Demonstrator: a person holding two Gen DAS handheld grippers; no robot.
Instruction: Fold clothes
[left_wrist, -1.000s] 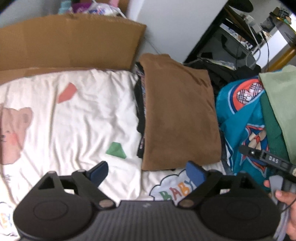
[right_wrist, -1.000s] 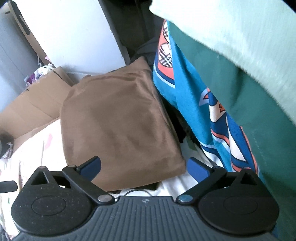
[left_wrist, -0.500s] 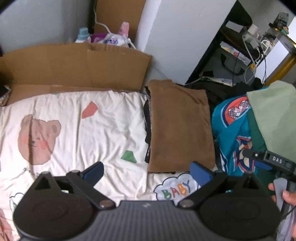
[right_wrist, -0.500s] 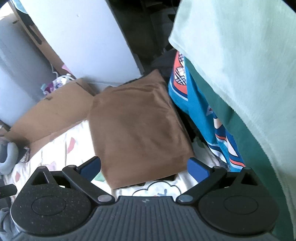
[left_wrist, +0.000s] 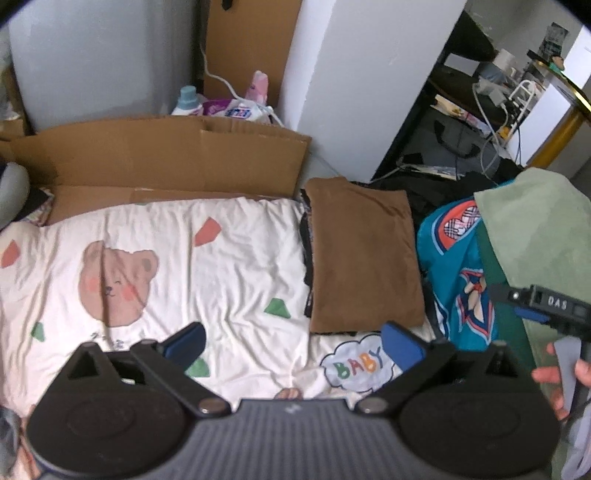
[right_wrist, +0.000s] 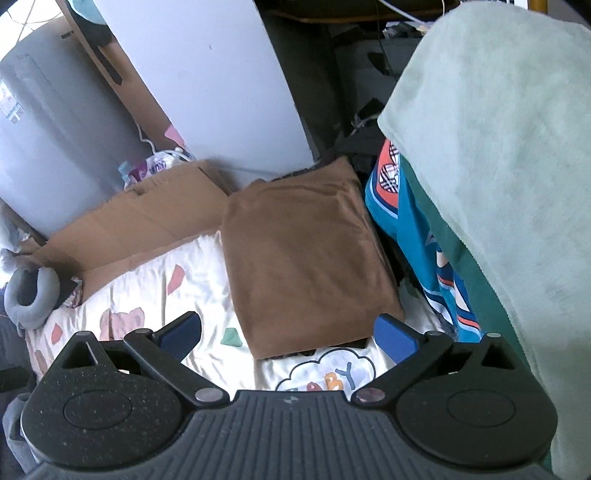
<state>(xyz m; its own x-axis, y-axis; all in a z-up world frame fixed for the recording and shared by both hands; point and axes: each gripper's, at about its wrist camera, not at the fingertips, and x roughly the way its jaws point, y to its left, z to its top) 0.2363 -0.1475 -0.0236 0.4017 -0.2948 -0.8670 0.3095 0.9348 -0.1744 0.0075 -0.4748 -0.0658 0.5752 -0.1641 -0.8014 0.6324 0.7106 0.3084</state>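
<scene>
A folded brown garment (left_wrist: 364, 254) (right_wrist: 306, 266) lies on top of a dark folded piece at the right side of a white cartoon-print blanket (left_wrist: 177, 266) (right_wrist: 207, 273). To its right is a heap of unfolded clothes: a blue patterned one (left_wrist: 454, 266) (right_wrist: 413, 221), a dark green one and a pale green one (left_wrist: 539, 225) (right_wrist: 491, 147). My left gripper (left_wrist: 293, 341) hangs open high above the blanket, nothing between its blue pads. My right gripper (right_wrist: 288, 334) is open too, above the brown garment's near edge, and empty. A hand holds the right gripper's body (left_wrist: 550, 306) at the right edge of the left wrist view.
A flattened cardboard box (left_wrist: 159, 158) (right_wrist: 140, 229) stands along the blanket's far edge. Bottles and packets (left_wrist: 225, 103) sit behind it by a white wall panel. A grey neck pillow (right_wrist: 31, 291) lies at the left. Dark shelving with cables (left_wrist: 476, 122) is at the back right.
Both grippers have risen away from the bed, so more of the blanket, cardboard and room shows. The brown garment looks smaller and lies still. Both grippers stay open.
</scene>
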